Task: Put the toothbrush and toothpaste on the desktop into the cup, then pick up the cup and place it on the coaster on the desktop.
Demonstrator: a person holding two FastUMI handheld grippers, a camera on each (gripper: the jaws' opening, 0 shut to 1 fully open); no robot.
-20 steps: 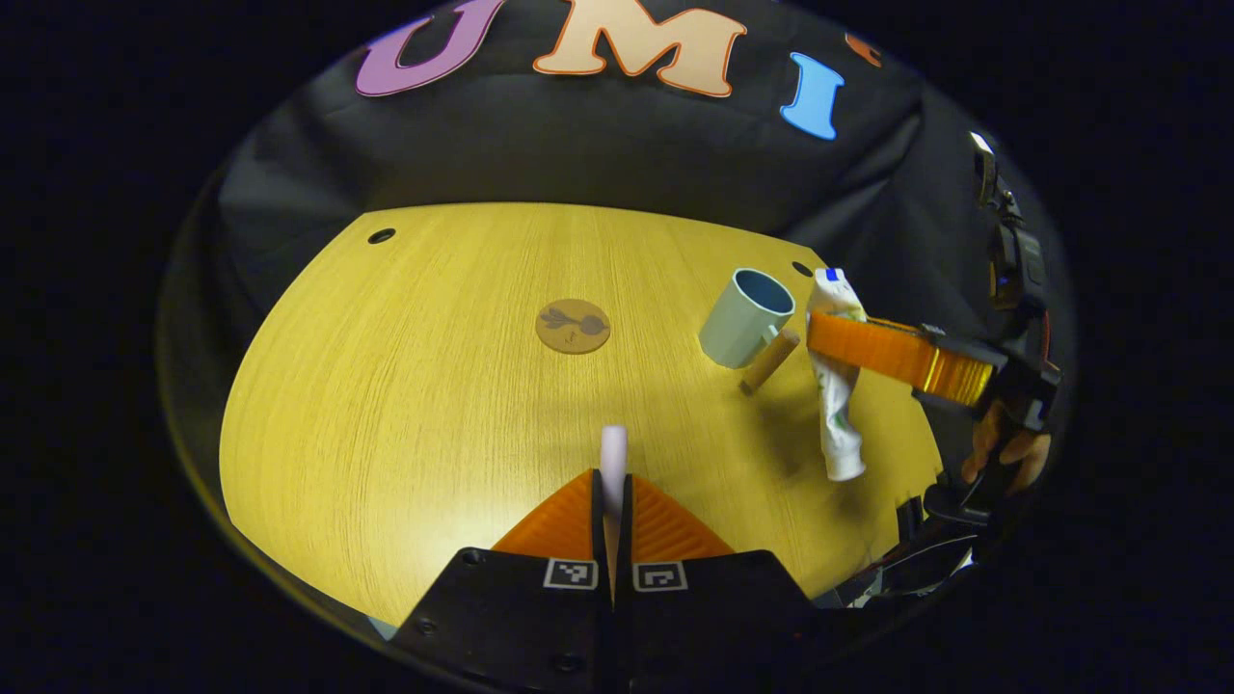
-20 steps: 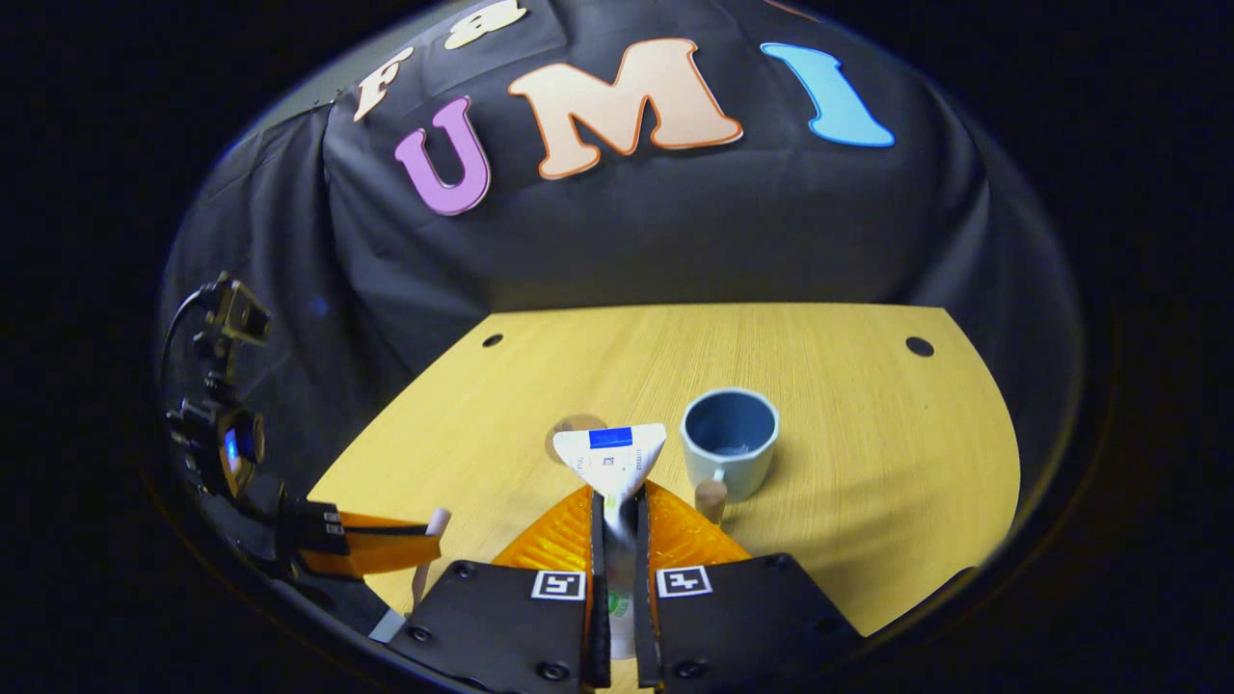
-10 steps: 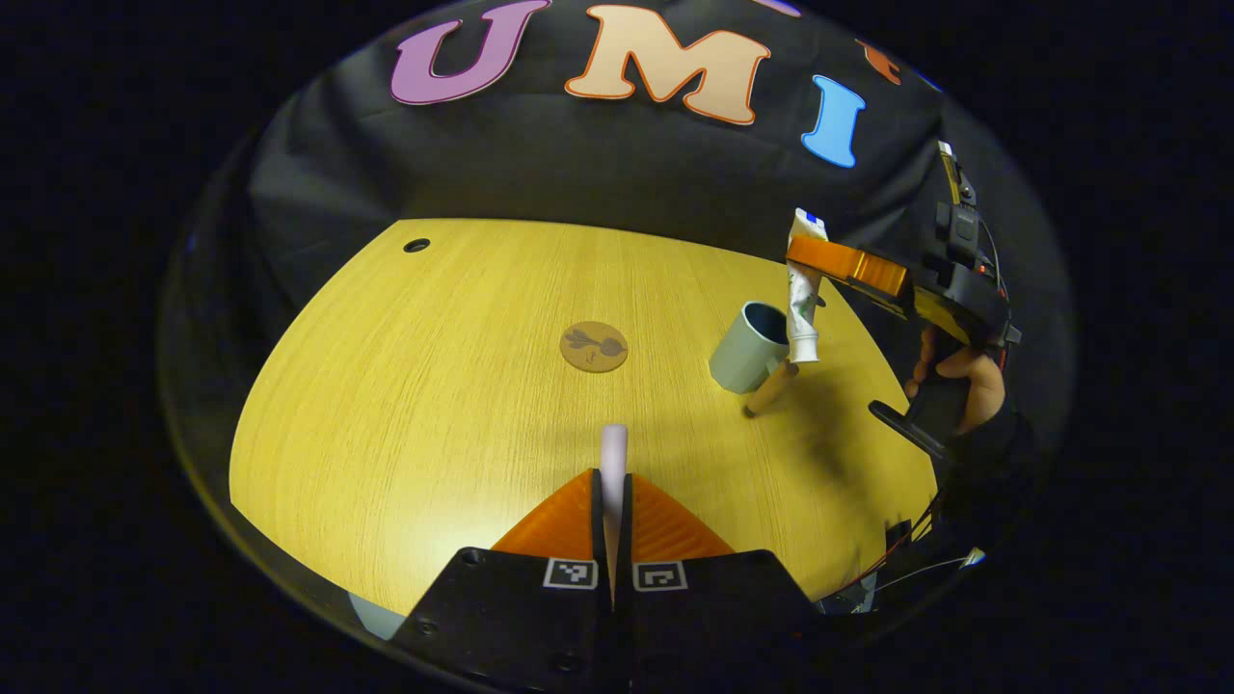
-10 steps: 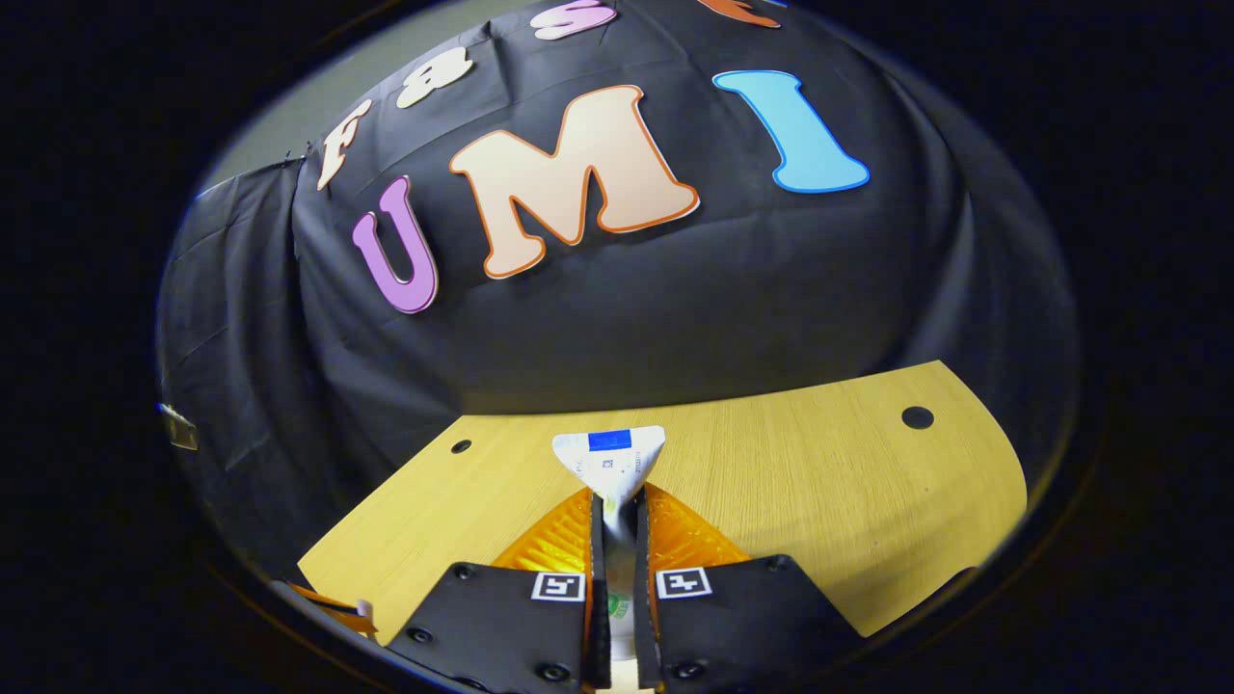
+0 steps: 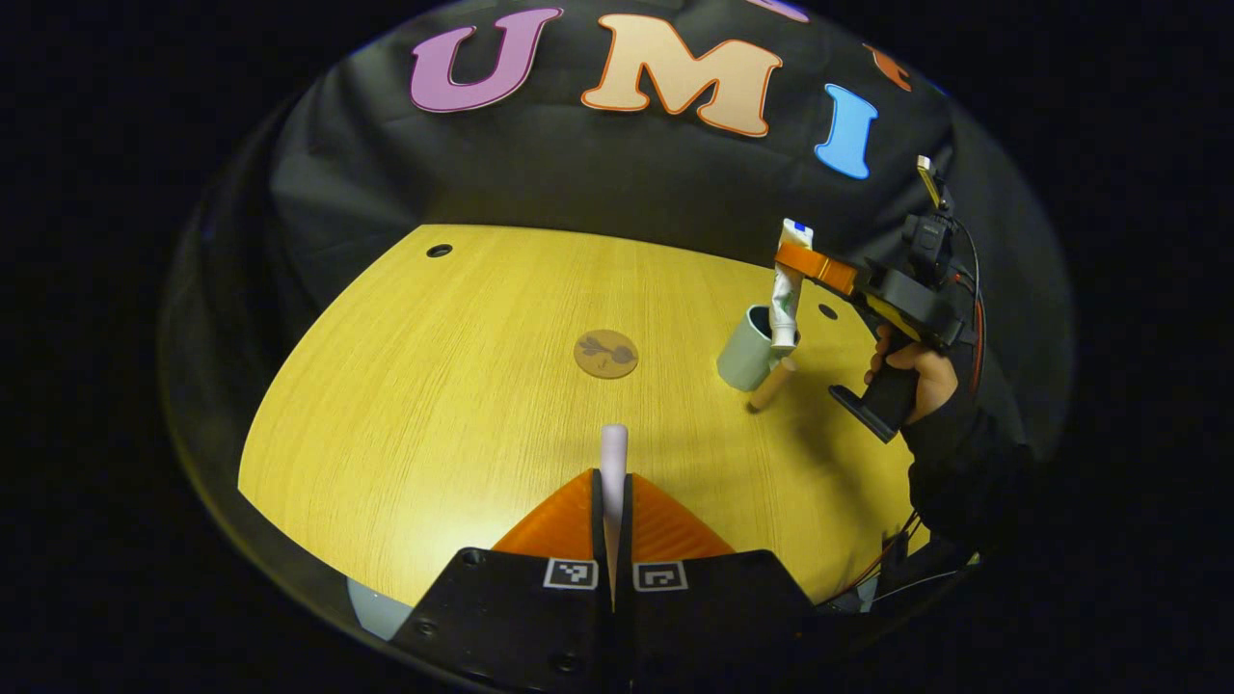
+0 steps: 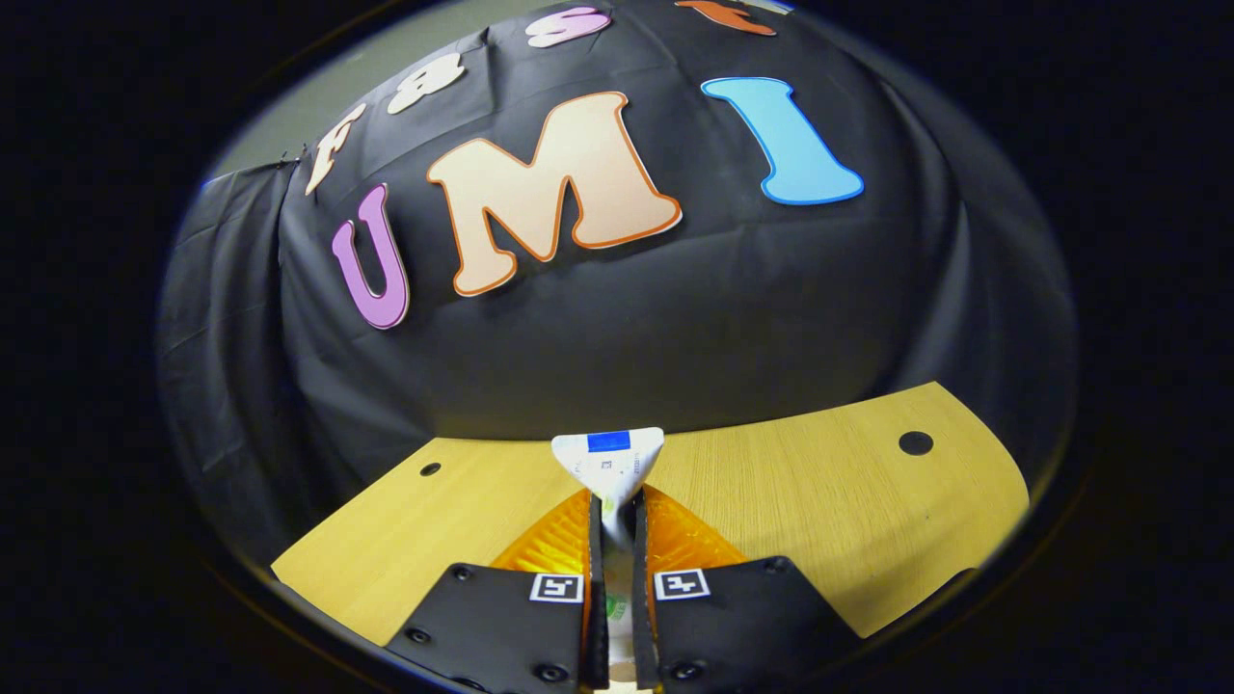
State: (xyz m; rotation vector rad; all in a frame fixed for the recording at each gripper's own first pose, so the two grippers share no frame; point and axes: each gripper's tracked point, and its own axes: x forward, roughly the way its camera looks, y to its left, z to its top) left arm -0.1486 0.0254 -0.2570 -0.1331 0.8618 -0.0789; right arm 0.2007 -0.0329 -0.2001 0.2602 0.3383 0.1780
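One table point(image 5: 434, 386) carries one cup point(image 5: 750, 349), right of centre in the left gripper view, a rigid, light vessel best gripped by its wall or wooden handle, and one flat coaster point(image 5: 605, 353) at centre. One soft, squeezable toothpaste point(image 5: 787, 289) hangs upright over the cup, clamped near its crimped end by the right gripper point(image 6: 617, 511). One stiff, light toothbrush point(image 5: 613, 458) at lower centre is pinched in the closed fingers of the left gripper point(image 5: 612, 496).
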